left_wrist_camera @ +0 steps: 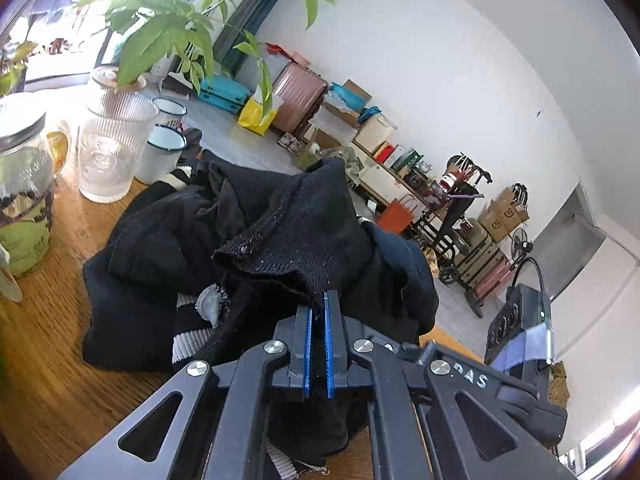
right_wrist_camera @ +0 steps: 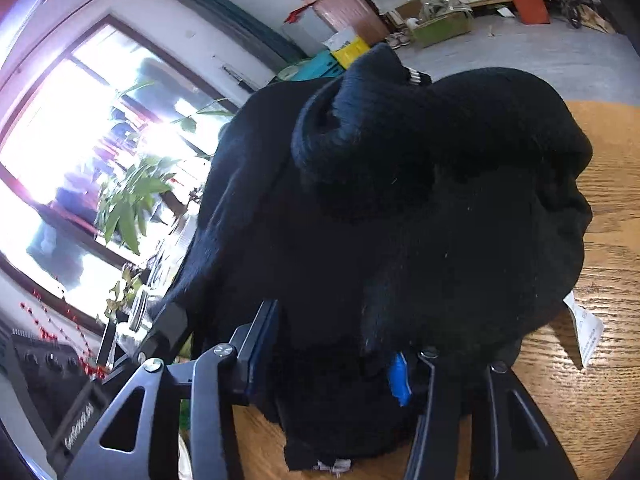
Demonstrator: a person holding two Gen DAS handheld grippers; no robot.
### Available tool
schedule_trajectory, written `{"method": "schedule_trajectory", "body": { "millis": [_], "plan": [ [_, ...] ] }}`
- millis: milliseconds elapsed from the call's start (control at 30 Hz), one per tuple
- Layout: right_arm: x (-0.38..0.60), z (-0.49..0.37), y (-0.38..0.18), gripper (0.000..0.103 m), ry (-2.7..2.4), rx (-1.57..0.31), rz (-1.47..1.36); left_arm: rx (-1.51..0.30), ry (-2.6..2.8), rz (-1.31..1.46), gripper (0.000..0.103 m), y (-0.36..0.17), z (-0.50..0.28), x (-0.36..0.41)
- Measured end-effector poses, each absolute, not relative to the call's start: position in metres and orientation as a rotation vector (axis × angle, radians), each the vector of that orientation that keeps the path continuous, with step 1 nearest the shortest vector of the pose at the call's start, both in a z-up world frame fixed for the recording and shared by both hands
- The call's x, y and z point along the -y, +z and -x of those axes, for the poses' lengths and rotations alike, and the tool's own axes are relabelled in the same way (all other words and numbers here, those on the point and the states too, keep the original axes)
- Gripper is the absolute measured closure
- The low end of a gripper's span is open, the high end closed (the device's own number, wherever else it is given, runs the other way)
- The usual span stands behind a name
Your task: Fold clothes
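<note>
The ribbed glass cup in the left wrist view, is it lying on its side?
No, the ribbed glass cup stands upright on the wooden table.

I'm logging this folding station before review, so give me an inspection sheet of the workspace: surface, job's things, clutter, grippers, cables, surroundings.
Surface: wooden table, bare where visible.
Job's things: black knit garment crumpled in a heap, white stripes showing; white tag at its edge.
Clutter: ribbed glass, lidded jar, two enamel mugs, potted plant.
Grippers: left gripper shut on a fold; right gripper wide, fabric bunched between.
Cables: black cable on a black device off the table.
Surroundings: pink suitcase, boxes, shelf, stroller along the wall.
</note>
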State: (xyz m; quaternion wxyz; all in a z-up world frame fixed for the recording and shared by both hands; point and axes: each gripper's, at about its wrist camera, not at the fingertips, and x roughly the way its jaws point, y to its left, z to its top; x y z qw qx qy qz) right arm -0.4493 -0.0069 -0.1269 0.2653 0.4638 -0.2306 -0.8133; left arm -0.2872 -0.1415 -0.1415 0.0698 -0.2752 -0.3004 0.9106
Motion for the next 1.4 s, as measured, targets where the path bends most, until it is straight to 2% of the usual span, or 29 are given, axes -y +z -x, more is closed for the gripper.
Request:
{"method": "schedule_trajectory", "body": {
  "millis": [100, 167, 233, 333, 633, 900, 967, 1267, 1333, 1367, 1400],
  "plan": [
    [0.014, 0.450, -0.124, 0.053, -2.250, 0.558, -1.247, 0.918, 2.735, 0.849, 0.098, -0.147, 0.289, 0.143],
    [0.017, 0.446, -0.120, 0.066, -2.280, 0.512, -1.234, 0.907, 2.749, 0.850, 0.098, -0.147, 0.289, 0.142],
    [0.018, 0.439, -0.114, 0.087, -2.303, 0.474, -1.207, 0.893, 2.766, 0.850, 0.098, -0.145, 0.288, 0.142],
    [0.019, 0.422, -0.100, 0.094, -2.351, 0.372, -1.159, 0.872, 2.790, 0.849, 0.098, -0.144, 0.287, 0.141],
    [0.068, 0.388, -0.072, 0.098, -2.502, -0.053, -1.034, 0.731, 2.889, 0.828, 0.099, -0.136, 0.284, 0.130],
    [0.049, 0.386, -0.081, 0.102, -2.486, 0.059, -1.081, 0.814, 2.849, 0.796, 0.099, -0.125, 0.270, 0.135],
    [0.037, 0.375, -0.080, 0.102, -2.489, 0.073, -1.068, 0.822, 2.829, 0.790, 0.099, -0.120, 0.264, 0.132],
    [0.009, 0.344, -0.084, 0.099, -2.486, 0.120, -1.082, 0.600, 2.893, 0.827, 0.099, -0.118, 0.249, 0.099],
    [0.003, 0.344, -0.085, 0.090, -2.499, 0.101, -1.084, 0.593, 2.896, 0.842, 0.099, -0.123, 0.251, 0.100],
    [0.003, 0.346, -0.085, 0.079, -2.504, 0.086, -1.086, 0.622, 2.877, 0.833, 0.099, -0.124, 0.251, 0.104],
    [0.003, 0.346, -0.083, 0.061, -2.519, 0.059, -1.077, 0.657, 2.852, 0.820, 0.099, -0.125, 0.250, 0.108]
  ]
}}
